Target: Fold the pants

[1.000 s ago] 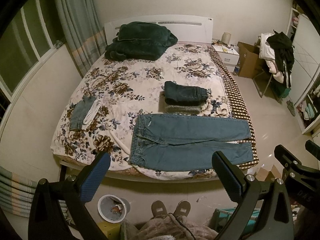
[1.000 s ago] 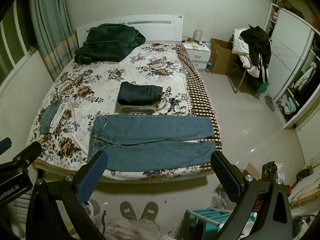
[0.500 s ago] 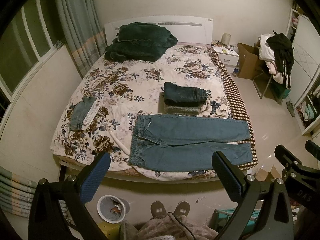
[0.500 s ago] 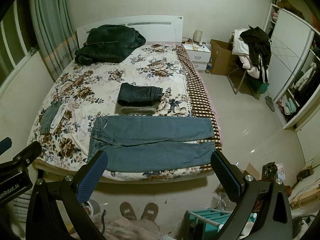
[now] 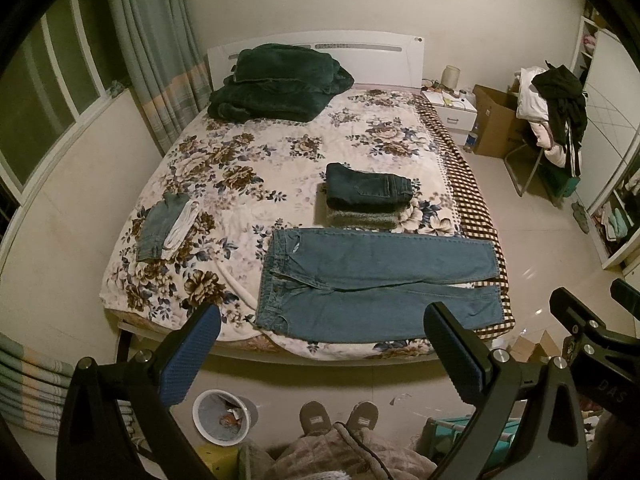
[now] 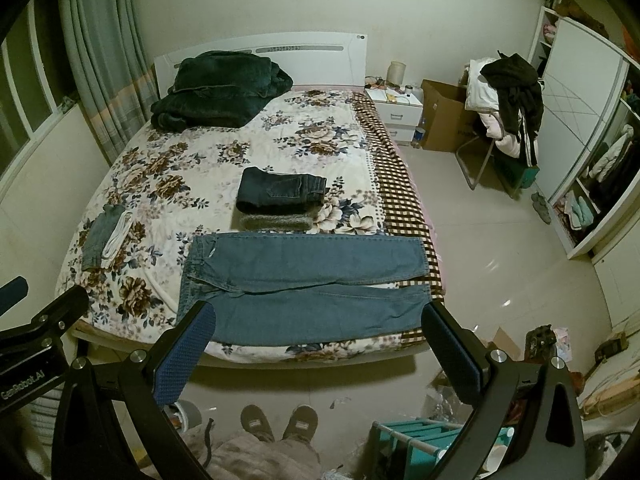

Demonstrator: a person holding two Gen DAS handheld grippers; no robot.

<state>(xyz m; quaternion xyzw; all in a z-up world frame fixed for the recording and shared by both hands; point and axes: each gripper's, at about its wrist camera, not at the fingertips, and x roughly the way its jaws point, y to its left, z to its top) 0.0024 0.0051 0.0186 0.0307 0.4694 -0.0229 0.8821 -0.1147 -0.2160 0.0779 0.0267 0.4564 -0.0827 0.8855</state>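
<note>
**Both grippers wide open above the foot of the bed, jeans flat and untouched**

- Left gripper (image 5: 320,344): fingers spread wide, nothing between them. Blue pads face inward in the lower part of the left wrist frame. Held off the bed, over the floor.
- Right gripper (image 6: 320,340): same, fingers far apart, holding nothing. Its finger tips overlap the near edge of the jeans in the frame only; no contact visible.
- Blue jeans (image 5: 376,280): laid flat across the near end of the bed (image 5: 248,152), centre to lower centre of both frames. Waistband at frame left, both legs running to the right, cuffs reaching the checked strip at the bed's right edge.
- Folded dark jeans (image 5: 366,188) stacked on a grey folded piece, just behind the flat pair.
- Small denim item with white cloth (image 5: 164,226) at frame left on the bed.
- Dark green blanket (image 5: 276,80) piled at the headboard, upper centre.
- Person's slippers (image 5: 338,420) bottom centre, bin (image 5: 222,418) to their left.
</note>
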